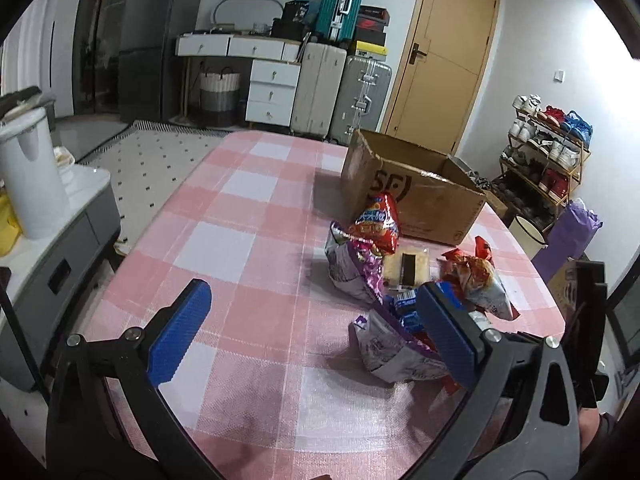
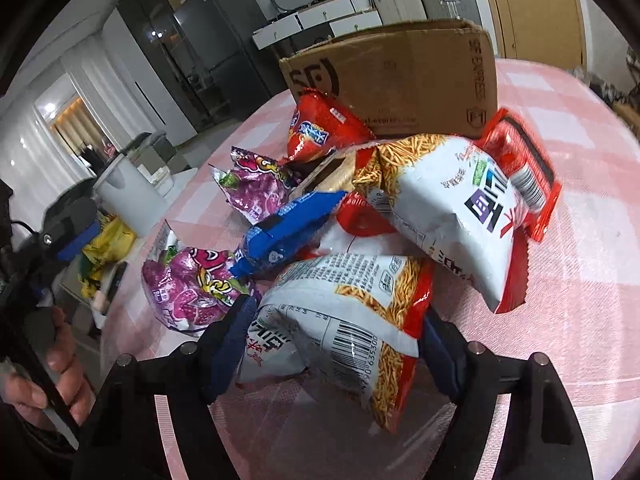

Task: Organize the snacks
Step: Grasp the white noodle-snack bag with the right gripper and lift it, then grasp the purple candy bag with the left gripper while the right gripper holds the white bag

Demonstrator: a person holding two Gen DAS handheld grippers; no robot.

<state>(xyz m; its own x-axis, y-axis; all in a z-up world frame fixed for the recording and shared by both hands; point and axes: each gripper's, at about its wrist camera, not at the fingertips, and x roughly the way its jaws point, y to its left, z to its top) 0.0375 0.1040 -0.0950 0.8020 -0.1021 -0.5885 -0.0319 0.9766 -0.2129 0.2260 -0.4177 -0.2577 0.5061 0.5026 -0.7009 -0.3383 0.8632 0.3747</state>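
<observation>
A pile of snack bags lies on the pink checked tablecloth (image 1: 240,208) in front of an open cardboard box (image 1: 416,192). In the right wrist view my right gripper (image 2: 336,340) has its jaws on both sides of a white and orange noodle-snack bag (image 2: 344,320). Behind it lie a second such bag (image 2: 452,208), a blue packet (image 2: 284,232), two purple bags (image 2: 192,284), a red bag (image 2: 320,124) and the box (image 2: 400,76). My left gripper (image 1: 312,320) is open and empty over the cloth, left of the pile, beside a purple bag (image 1: 384,344).
A white bin (image 1: 28,176) stands on a grey cabinet (image 1: 60,256) left of the table. Suitcases (image 1: 340,92) and white drawers (image 1: 272,92) stand at the far wall by a door (image 1: 444,56). A shoe rack (image 1: 548,152) is at the right.
</observation>
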